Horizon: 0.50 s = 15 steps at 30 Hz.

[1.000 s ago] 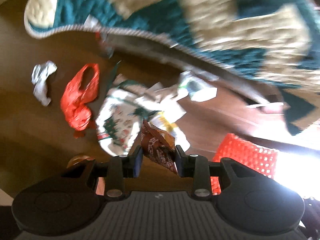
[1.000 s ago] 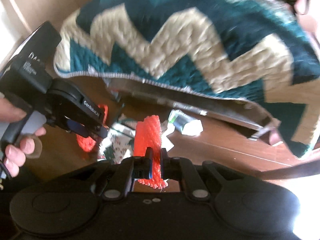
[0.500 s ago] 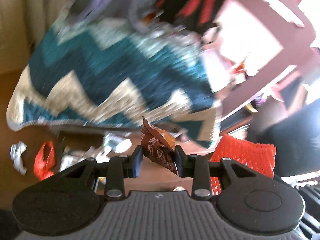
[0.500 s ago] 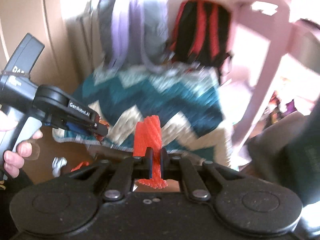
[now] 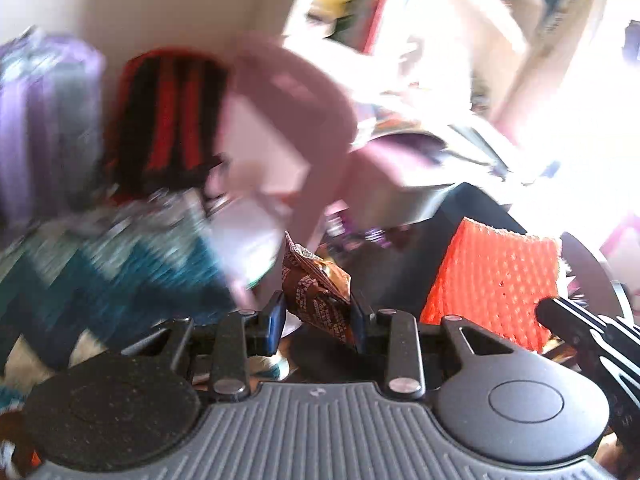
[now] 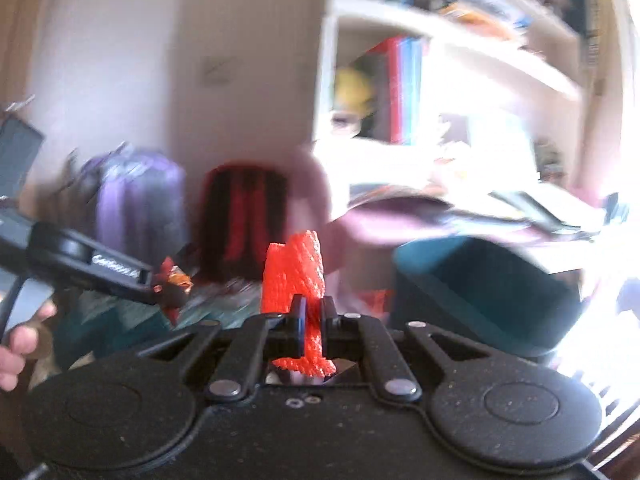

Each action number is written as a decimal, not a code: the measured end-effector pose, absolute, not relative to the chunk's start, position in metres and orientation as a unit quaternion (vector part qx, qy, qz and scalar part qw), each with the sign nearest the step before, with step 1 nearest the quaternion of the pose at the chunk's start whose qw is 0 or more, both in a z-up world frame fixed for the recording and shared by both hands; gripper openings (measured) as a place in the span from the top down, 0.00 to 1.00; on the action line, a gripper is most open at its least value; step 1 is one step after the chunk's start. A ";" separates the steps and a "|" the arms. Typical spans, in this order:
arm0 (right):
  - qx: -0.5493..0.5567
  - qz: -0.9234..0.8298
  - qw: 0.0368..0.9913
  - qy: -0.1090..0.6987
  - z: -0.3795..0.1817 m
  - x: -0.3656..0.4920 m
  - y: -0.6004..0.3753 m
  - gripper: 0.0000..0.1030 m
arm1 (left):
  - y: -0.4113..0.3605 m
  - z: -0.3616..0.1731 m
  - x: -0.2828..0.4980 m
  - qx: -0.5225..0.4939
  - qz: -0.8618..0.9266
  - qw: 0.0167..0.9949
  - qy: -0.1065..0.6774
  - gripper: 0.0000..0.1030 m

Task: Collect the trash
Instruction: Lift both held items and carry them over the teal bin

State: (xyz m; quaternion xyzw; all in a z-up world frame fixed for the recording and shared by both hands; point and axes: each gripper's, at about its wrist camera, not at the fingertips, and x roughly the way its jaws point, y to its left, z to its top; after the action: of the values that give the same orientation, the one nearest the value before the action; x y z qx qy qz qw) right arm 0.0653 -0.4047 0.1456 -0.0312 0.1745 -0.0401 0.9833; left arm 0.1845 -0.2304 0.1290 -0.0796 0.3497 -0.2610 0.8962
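My left gripper (image 5: 318, 312) is shut on a crumpled brown snack wrapper (image 5: 316, 288) and holds it in the air. My right gripper (image 6: 312, 316) is shut on a piece of orange foam netting (image 6: 296, 272), which stands up between its fingers. The netting also shows at the right of the left wrist view (image 5: 496, 280). The left gripper with its wrapper shows at the left of the right wrist view (image 6: 170, 280). A dark teal bin (image 6: 480, 292) stands to the right, close to the right gripper. The view is blurred by motion.
A pink chair (image 5: 288, 120), a red-and-black backpack (image 5: 168, 116) and a purple bag (image 5: 44, 120) stand behind. A teal zigzag blanket (image 5: 100, 276) lies low at the left. A white bookshelf (image 6: 440, 80) and a cluttered desk (image 6: 520, 208) are at the right.
Both grippers have swung up and to the right, away from the floor trash and blanket, toward the chair, desk and teal bin. Each still holds its item.
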 end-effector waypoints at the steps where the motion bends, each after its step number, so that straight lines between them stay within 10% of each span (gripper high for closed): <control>1: -0.027 -0.052 0.984 0.167 0.153 0.064 -0.416 0.94 | -0.242 0.138 0.185 -0.078 -0.273 0.894 0.345 0.68; 15: -0.015 -0.164 0.967 0.197 0.171 0.079 -0.526 0.94 | -0.426 0.192 0.199 -0.003 -0.370 0.869 0.330 0.68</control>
State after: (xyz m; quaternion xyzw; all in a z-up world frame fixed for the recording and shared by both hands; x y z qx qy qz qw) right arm 0.0789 -0.5258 0.1706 -0.0153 0.1965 -0.1638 0.9666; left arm 0.1990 -0.4258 0.1919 -0.0033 0.3304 -0.3695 0.8685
